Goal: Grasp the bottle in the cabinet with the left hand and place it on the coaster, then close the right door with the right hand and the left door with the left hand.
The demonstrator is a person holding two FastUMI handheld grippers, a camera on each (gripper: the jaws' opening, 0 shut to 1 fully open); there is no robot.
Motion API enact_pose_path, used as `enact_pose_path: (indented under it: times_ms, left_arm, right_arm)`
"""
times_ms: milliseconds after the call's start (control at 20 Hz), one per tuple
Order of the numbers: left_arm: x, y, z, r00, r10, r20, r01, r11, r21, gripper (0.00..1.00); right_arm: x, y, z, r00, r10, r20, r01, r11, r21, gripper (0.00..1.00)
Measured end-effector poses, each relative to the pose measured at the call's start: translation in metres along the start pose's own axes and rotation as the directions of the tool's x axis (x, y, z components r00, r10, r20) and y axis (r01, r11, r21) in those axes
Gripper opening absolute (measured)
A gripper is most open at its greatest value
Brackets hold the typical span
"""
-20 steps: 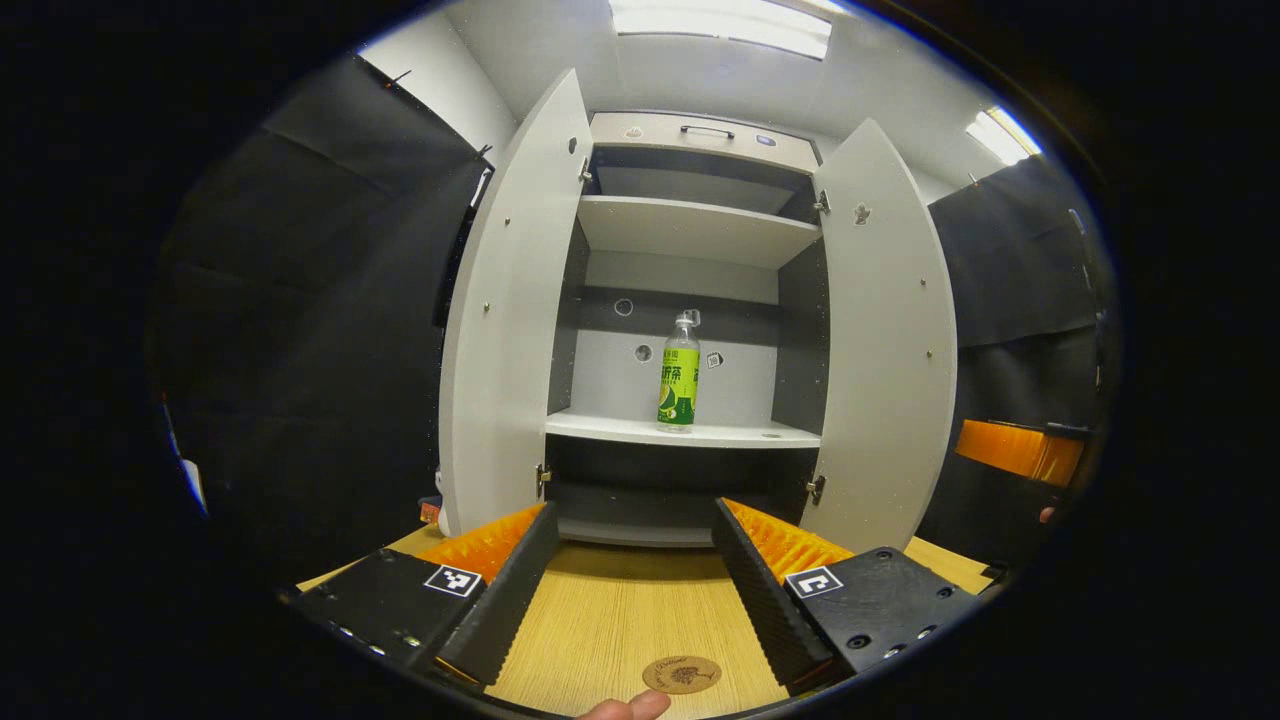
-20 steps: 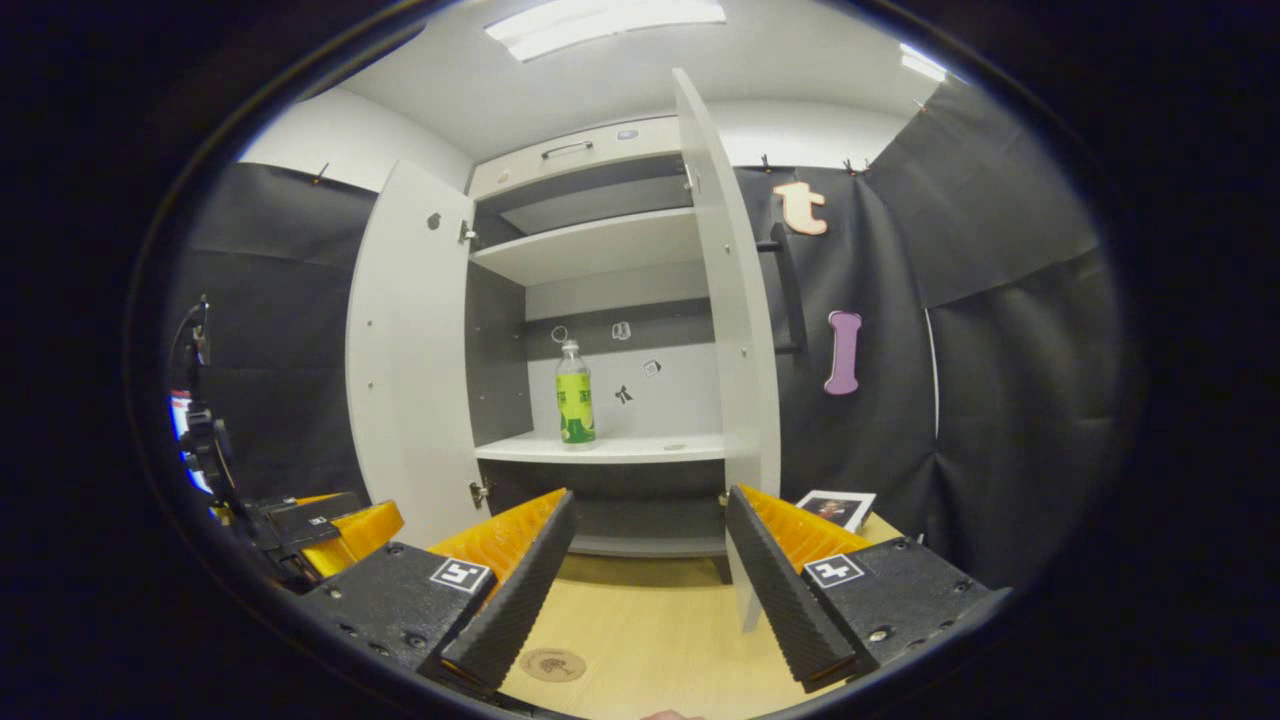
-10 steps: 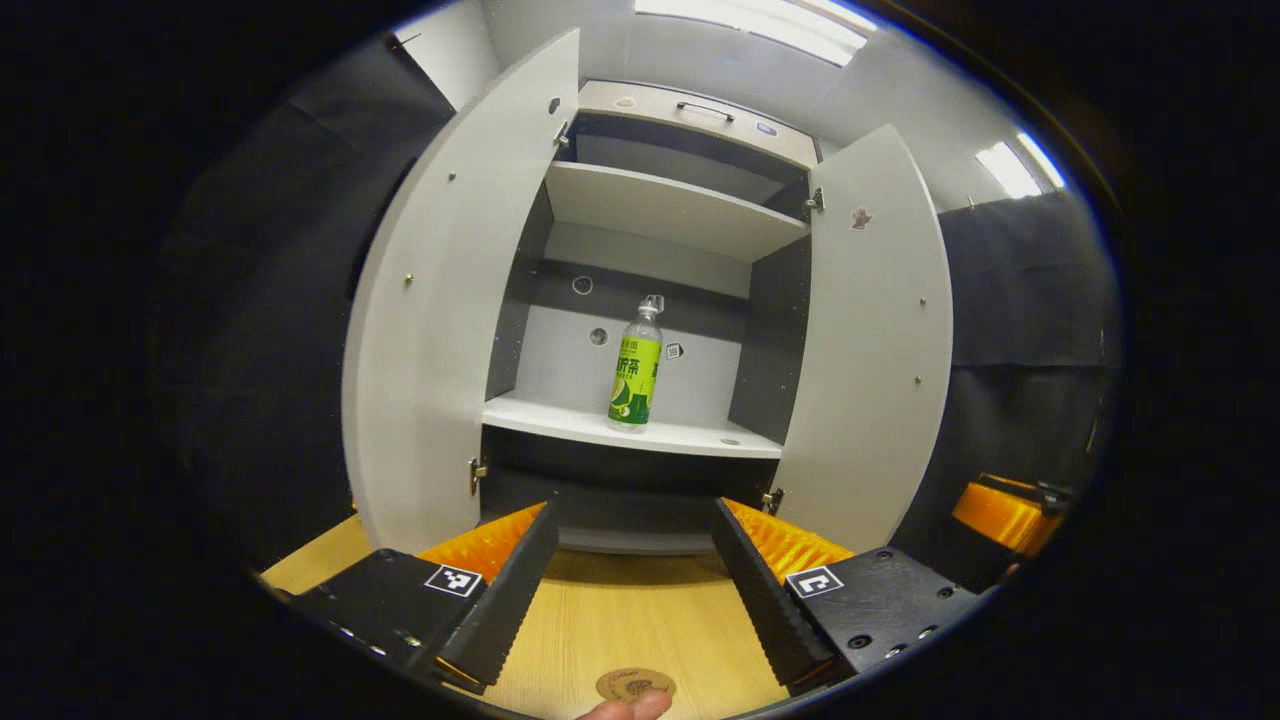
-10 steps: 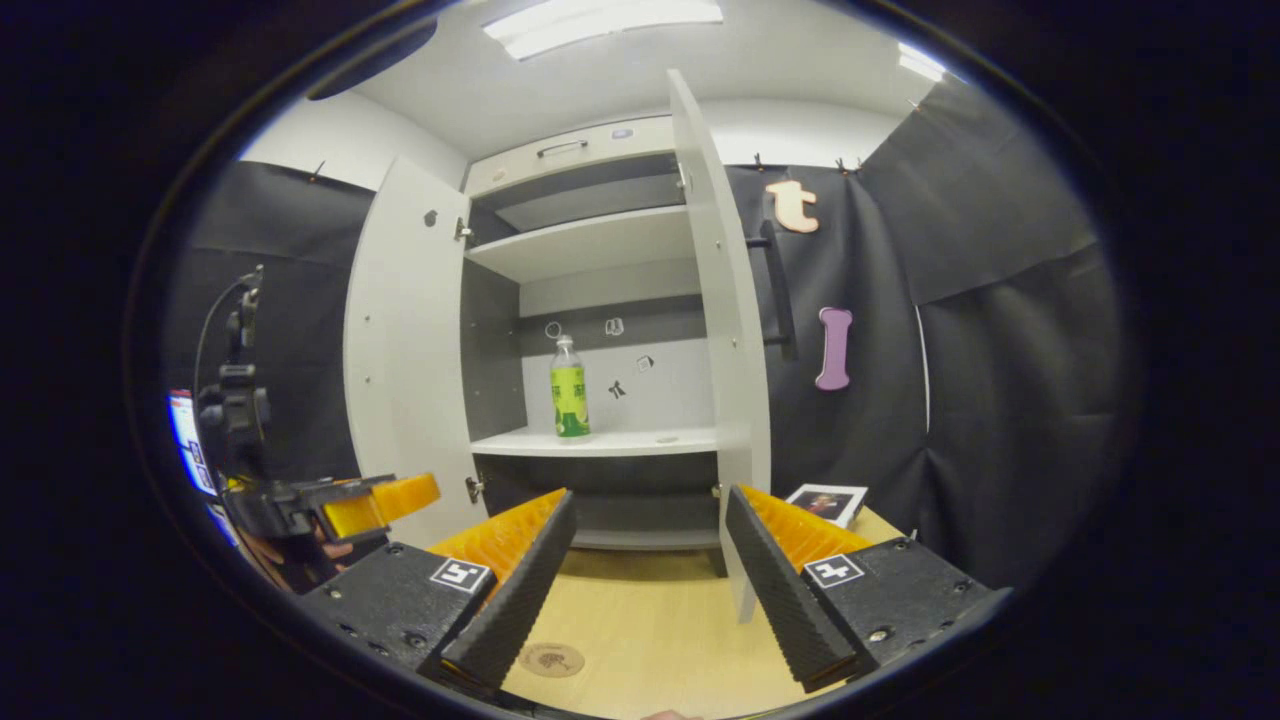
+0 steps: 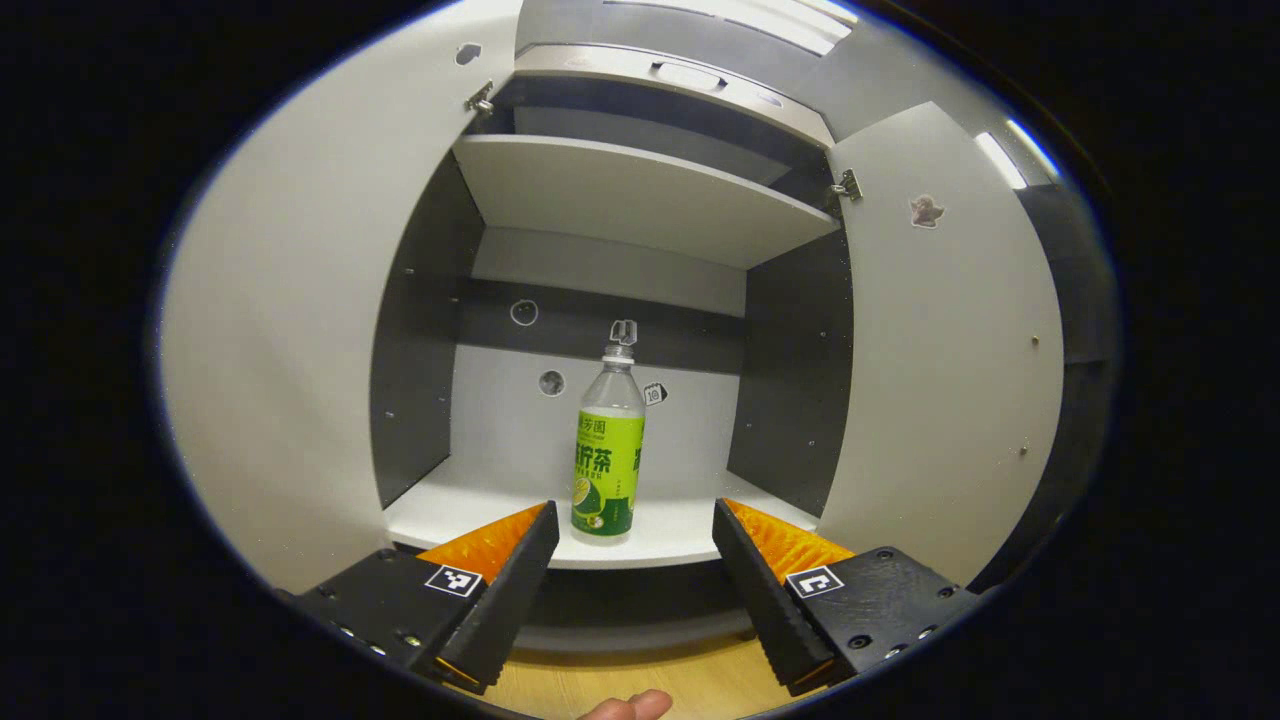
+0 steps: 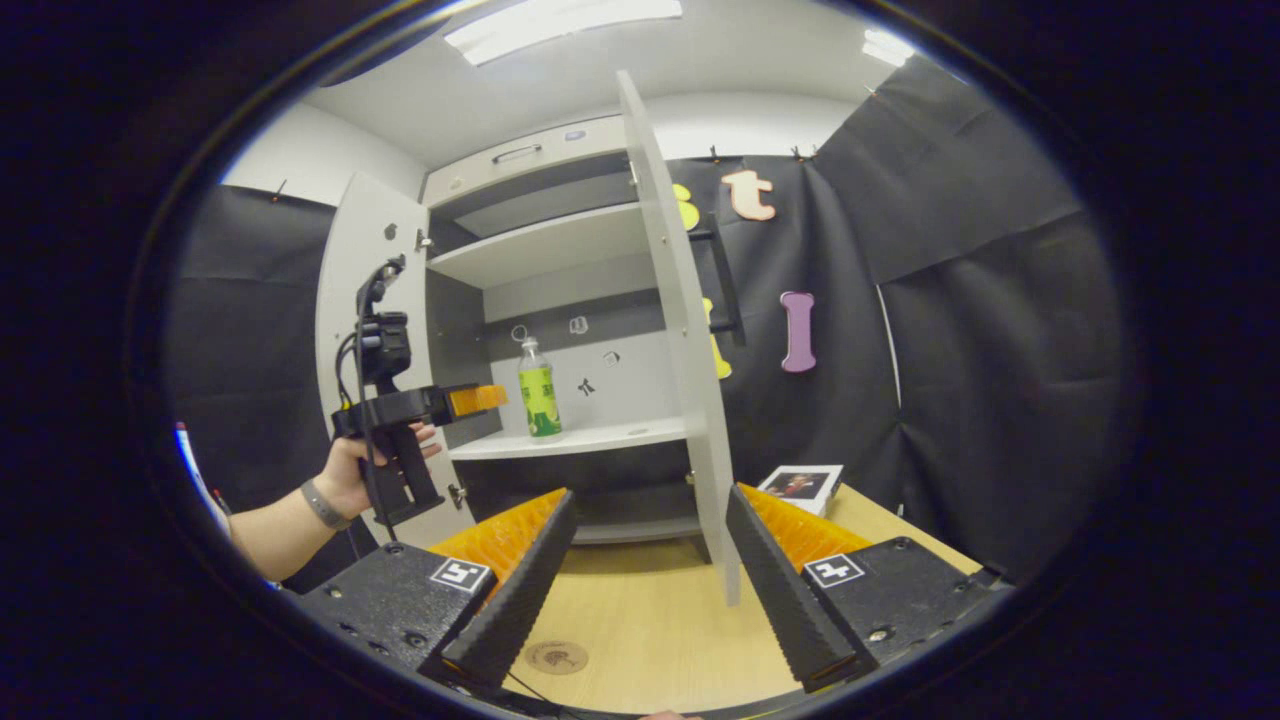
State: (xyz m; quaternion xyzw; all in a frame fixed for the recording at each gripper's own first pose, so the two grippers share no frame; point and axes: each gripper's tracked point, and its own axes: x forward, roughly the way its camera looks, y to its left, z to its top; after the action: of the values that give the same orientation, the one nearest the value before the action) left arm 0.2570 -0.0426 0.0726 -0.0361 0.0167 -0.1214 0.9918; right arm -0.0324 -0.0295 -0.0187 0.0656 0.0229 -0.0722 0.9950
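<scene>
You see a clear bottle with a bright green label bearing darker green print and a pale cap. The cabinet has light grey shelves and doors over dark grey inner walls. Your left gripper has black ribbed fingers backed in orange, each block carrying a small black-and-white square marker. Your right gripper looks the same. The table is pale wood grain, and the coaster on it is brown with a dark motif.

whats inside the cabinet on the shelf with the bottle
One green-labelled bottle stands upright on the white middle shelf. The left gripper's fingers cover part of the shelf's front edge.
</scene>
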Motion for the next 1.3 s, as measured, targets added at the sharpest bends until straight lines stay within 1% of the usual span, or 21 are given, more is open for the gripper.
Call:
enact_pose_path:
  times_ms: [100,300,550,600,650,700,750,800,850,950,1000,1050,1150,1300]
  left_arm:
    - [0.031,0.007,0.0,1.0,0.013,-0.009,-0.013,1.0,-0.018,0.95]
    - [0.081,0.021,0.004,0.999,0.046,0.003,-0.046,0.999,-0.003,0.95]
    - [0.125,0.045,-0.002,0.993,0.116,-0.01,-0.115,0.993,0.036,0.94]
    - [0.129,0.047,-0.004,0.992,0.124,-0.014,-0.124,0.991,0.049,0.95]
    - [0.133,0.044,-0.007,0.994,0.106,-0.025,-0.104,0.993,0.051,0.95]
    - [0.136,0.041,-0.009,0.995,0.093,-0.026,-0.092,0.995,0.044,0.94]
    - [0.138,0.042,-0.009,0.995,0.095,-0.022,-0.095,0.995,0.04,0.92]
    - [0.137,0.045,-0.005,0.994,0.105,-0.014,-0.105,0.994,0.039,0.82]
    - [0.136,0.042,-0.005,0.995,0.094,-0.014,-0.094,0.995,0.037,0.77]
    - [0.132,0.032,-0.001,0.999,0.042,-0.003,-0.042,0.999,0.014,0.72]
    - [0.13,0.031,0.001,0.999,0.038,0.007,-0.038,0.999,0.021,0.7]
    - [0.127,0.032,0.004,0.999,0.039,0.017,-0.04,0.999,0.036,0.69]
    - [0.119,0.028,0.01,0.999,0.032,0.025,-0.033,0.998,0.056,0.69]
    - [0.099,0.021,0.015,1.0,0.018,0.02,-0.019,0.999,0.028,0.69]
  right_arm:
    - [-0.004,-0.01,-0.003,0.999,-0.041,-0.013,0.041,0.999,-0.005,0.99]
    - [-0.009,-0.029,0.009,0.994,-0.109,0.011,0.109,0.993,-0.036,0.99]
    - [-0.002,-0.04,0.019,0.99,-0.14,0.027,0.142,0.989,-0.052,0.99]
    - [0.0,-0.041,0.019,0.99,-0.14,0.028,0.141,0.989,-0.052,0.99]
    - [0.001,-0.042,0.02,0.99,-0.141,0.028,0.142,0.988,-0.053,0.99]
    - [0.003,-0.044,0.019,0.989,-0.143,0.03,0.145,0.988,-0.055,0.99]
    - [0.005,-0.045,0.019,0.989,-0.145,0.029,0.146,0.988,-0.055,0.99]
    - [0.007,-0.046,0.019,0.989,-0.146,0.029,0.147,0.988,-0.053,0.99]
    - [0.009,-0.046,0.019,0.989,-0.145,0.03,0.146,0.988,-0.048,0.99]
    - [0.012,-0.045,0.019,0.99,-0.14,0.034,0.142,0.989,-0.037,0.99]
    - [0.013,-0.045,0.019,0.99,-0.139,0.036,0.14,0.989,-0.036,0.95]
    - [0.013,-0.044,0.019,0.99,-0.135,0.037,0.137,0.99,-0.038,0.99]
    - [0.014,-0.042,0.019,0.991,-0.128,0.035,0.129,0.991,-0.045,0.99]
    - [0.016,-0.035,0.02,0.995,-0.098,0.037,0.099,0.994,-0.047,0.99]
